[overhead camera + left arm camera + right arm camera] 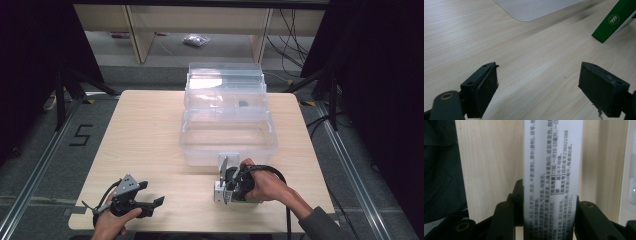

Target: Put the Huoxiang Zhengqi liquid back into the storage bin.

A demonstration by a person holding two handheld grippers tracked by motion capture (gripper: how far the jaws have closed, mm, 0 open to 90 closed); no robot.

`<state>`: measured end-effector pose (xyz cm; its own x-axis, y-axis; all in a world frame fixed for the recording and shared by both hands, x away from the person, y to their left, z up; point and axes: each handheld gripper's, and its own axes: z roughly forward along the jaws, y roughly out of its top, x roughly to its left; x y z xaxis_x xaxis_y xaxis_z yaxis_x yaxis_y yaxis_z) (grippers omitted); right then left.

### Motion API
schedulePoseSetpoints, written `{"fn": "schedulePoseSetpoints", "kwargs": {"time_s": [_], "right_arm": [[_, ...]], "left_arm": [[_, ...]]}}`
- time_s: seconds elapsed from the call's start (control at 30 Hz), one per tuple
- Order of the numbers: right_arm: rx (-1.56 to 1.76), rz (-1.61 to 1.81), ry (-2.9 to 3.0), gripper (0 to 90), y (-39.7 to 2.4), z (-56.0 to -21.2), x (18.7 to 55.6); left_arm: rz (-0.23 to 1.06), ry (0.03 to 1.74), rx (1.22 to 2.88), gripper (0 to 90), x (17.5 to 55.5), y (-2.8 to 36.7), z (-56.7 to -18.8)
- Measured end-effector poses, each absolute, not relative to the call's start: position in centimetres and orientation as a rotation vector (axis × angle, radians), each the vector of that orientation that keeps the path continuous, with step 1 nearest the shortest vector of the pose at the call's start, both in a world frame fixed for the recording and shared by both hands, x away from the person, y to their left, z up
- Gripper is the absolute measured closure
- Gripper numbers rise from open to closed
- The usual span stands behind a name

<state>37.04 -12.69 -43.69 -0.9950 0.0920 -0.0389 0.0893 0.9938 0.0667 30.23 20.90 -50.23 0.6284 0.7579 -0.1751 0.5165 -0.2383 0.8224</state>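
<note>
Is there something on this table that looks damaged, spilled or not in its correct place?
Nothing stands out. The clear plastic box sits open and straight on the table, the right gripper holds a white and green carton squarely, and the left gripper is open over bare wood. No spill shows.

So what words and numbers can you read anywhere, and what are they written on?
"5": black mark on the floor, left of the table.
"999": white circle logo on the green box.
"Z36021588" and "10-15": among the Chinese print on the box's white side, held between the right gripper jaws.
The other Chinese print there is too small and blurred for me to read reliably.
</note>
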Motion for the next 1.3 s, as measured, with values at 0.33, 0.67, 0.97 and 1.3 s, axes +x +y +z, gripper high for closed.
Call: {"fn": "schedulePoseSetpoints", "kwargs": {"time_s": [0.33,0.67,0.97,1.3], "right_arm": [[0.158,0.116,3.111,64.7,-13.1,-42.4,37.2],[0.100,0.164,3.107,64.8,-14.0,-40.3,37.8],[0.085,0.163,3.085,64.8,-14.3,-38.0,38.5],[0.079,0.184,3.065,64.8,-14.6,-35.5,39.3]], "left_arm": [[0.319,1.008,1.909,15.0,30.2,20.9,-50.2],[0.321,1.008,1.913,15.0,30.2,20.9,-50.2],[0.318,1.010,1.911,15.0,30.2,20.8,-50.2],[0.322,1.009,1.908,15.0,30.2,20.9,-50.2]]}}
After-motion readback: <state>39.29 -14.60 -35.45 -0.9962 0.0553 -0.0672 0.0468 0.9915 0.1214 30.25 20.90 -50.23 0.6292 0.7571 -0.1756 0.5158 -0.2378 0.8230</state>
